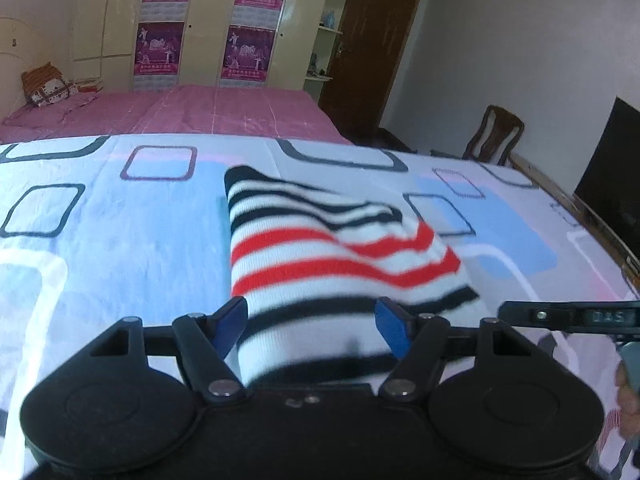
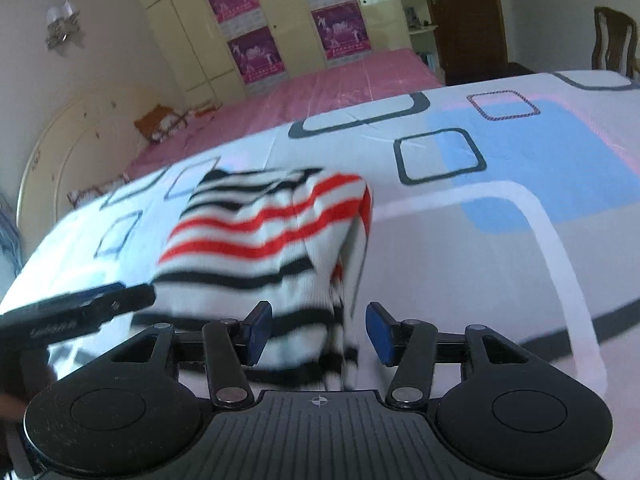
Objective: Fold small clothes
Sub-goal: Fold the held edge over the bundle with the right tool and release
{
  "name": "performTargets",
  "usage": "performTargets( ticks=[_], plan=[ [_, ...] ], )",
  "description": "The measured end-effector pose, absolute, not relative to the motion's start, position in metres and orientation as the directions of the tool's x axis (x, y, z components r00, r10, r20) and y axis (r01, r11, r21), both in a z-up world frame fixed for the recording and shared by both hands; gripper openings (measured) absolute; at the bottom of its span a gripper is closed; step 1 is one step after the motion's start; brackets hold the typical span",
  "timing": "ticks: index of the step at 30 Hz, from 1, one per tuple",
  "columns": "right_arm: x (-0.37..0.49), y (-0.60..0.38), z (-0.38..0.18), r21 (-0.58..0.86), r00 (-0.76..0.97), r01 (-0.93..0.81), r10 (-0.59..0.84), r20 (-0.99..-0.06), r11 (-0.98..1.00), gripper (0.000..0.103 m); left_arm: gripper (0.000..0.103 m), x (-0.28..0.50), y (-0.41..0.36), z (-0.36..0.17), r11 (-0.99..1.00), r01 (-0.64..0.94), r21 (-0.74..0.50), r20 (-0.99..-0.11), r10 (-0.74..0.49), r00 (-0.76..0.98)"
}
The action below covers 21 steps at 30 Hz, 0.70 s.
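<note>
A small knit garment (image 1: 320, 256) with white, black and red stripes lies on the patterned bedsheet (image 1: 100, 240). Its near end runs between the blue pads of my left gripper (image 1: 310, 330), whose jaws stand wide open around it. In the right wrist view the garment (image 2: 260, 236) looks folded over, its right edge hanging down between the blue pads of my right gripper (image 2: 318, 334), which is also open. Each gripper shows at the edge of the other's view: the right one (image 1: 572, 316) and the left one (image 2: 80, 312).
The sheet carries blue patches and dark square outlines. Behind it lies a pink bed (image 1: 180, 112) with a cushion (image 1: 44, 86), then a wardrobe with purple posters (image 1: 160, 16). A wooden chair (image 1: 496, 132), a dark door and a black screen (image 1: 612, 184) stand at the right.
</note>
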State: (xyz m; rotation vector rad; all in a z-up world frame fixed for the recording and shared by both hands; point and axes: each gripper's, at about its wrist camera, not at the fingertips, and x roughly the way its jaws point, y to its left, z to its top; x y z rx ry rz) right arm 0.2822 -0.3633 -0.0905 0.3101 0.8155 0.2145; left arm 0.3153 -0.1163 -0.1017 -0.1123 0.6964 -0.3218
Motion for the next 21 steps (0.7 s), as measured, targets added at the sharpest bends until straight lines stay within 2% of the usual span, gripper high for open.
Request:
performTargets(
  ticks=[11,17,18,19,20,21],
  plan=[
    [0.382,-0.367,-0.117,0.454,0.616,0.066,0.322,-0.719,0.889,0.052,0.067,0.391,-0.105,-0.116,0.960,0.129,-0.249,-0.636,-0.263,0.726],
    [0.409,-0.371,-0.126,0.500,0.619,0.086,0.347,-0.704,0.862,0.051,0.066,0.418,-0.103,-0.129,0.959,0.099,-0.265,-0.643,-0.252,0.724],
    [0.411,-0.370,-0.126,0.491,0.630,0.081,0.337,-0.699,0.867,0.050,0.064,0.421,-0.103,-0.132,0.958,0.094,-0.271,-0.645,-0.253,0.721],
    [0.411,-0.368,-0.125,0.472,0.643,0.068,0.323,-0.694,0.879,0.031,0.061,0.423,-0.104,-0.134,0.958,0.091,-0.271,-0.646,-0.252,0.720],
    [0.412,-0.366,-0.124,0.449,0.652,0.055,0.309,-0.692,0.892,0.019,0.056,0.423,-0.105,-0.136,0.961,0.087,-0.262,-0.649,-0.242,0.722],
    [0.411,-0.364,-0.124,0.427,0.662,0.037,0.298,-0.688,0.903,0.019,0.053,0.424,-0.107,-0.139,0.965,0.082,-0.249,-0.653,-0.230,0.722]
  ],
)
